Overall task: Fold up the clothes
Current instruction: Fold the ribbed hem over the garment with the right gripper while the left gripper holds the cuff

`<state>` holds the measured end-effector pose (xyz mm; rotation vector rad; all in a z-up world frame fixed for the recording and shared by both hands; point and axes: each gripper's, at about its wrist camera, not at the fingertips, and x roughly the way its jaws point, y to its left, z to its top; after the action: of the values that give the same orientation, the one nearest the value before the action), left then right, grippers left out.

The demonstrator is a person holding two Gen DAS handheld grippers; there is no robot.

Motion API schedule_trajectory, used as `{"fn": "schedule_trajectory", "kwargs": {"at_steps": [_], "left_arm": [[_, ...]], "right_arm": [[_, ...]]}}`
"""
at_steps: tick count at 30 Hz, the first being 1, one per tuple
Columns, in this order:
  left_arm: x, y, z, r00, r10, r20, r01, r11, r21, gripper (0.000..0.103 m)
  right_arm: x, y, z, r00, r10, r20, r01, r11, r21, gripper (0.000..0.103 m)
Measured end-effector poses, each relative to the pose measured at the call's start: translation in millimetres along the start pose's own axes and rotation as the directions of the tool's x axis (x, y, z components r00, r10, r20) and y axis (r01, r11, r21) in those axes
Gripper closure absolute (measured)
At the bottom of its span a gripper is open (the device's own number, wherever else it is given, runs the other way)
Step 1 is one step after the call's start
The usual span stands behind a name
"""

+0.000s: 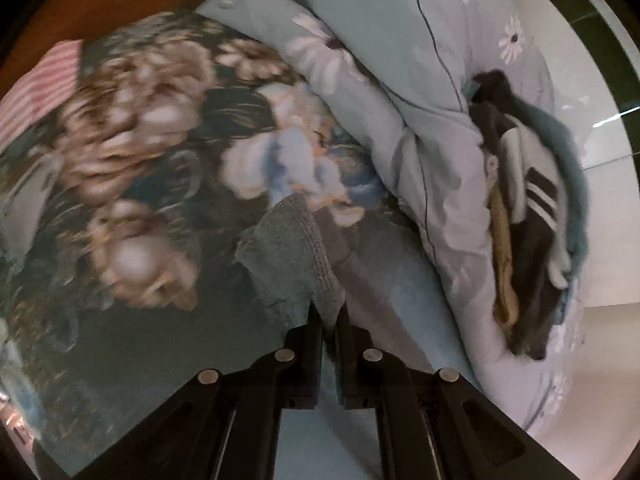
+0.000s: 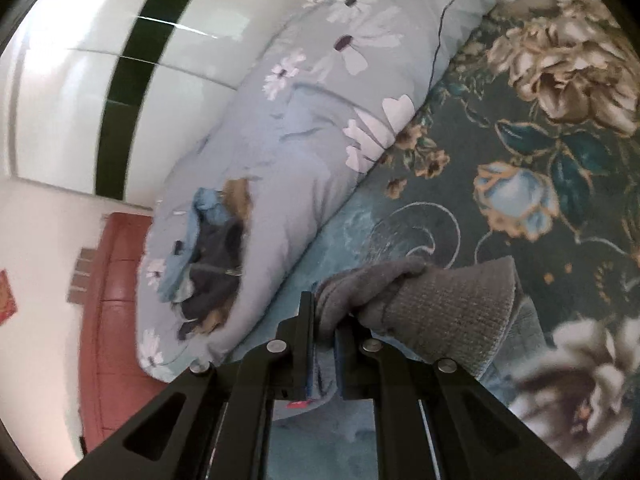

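Note:
A grey knitted garment (image 1: 296, 248) with a ribbed hem lies on the dark floral bedspread (image 1: 120, 152). My left gripper (image 1: 329, 320) is shut on its near edge, which hangs from the fingers. In the right wrist view the same grey garment (image 2: 432, 304) is bunched and lifted, and my right gripper (image 2: 326, 320) is shut on its folded end. The bedspread (image 2: 540, 140) lies under it.
A rolled pale blue daisy-print duvet (image 1: 400, 92) lies along the bed edge, also in the right wrist view (image 2: 304, 128). A pile of dark, striped and tan clothes (image 1: 524, 216) rests on it. White wall tiles (image 2: 60, 80) and a red-brown cabinet (image 2: 116, 300) lie beyond.

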<state>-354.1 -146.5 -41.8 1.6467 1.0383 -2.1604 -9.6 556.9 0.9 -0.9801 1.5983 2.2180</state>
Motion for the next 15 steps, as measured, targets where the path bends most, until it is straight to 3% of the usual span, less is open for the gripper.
{"fn": "schedule_trajectory", "kwargs": {"at_steps": [4,8,12,15], "left_arm": [[40,-5,11,1.000,-0.028,0.012,0.028,0.999,-0.031,0.094],[68,-12,17,0.999,-0.052,-0.004,0.052,0.999,0.003,0.093],[71,-9,20,0.982,-0.184,-0.052,0.185,0.983,0.005,0.056],[52,0,19,0.958,-0.280,-0.057,0.282,0.959,0.033,0.046]], "right_arm": [[32,-6,13,0.997,-0.071,-0.017,0.071,0.997,0.016,0.095],[51,-10,21,0.992,-0.120,-0.022,0.121,0.992,0.044,0.095],[68,-11,26,0.985,-0.171,-0.028,0.172,0.984,0.041,0.094],[77,-13,27,0.981,-0.192,-0.040,0.194,0.980,0.045,0.092]]}}
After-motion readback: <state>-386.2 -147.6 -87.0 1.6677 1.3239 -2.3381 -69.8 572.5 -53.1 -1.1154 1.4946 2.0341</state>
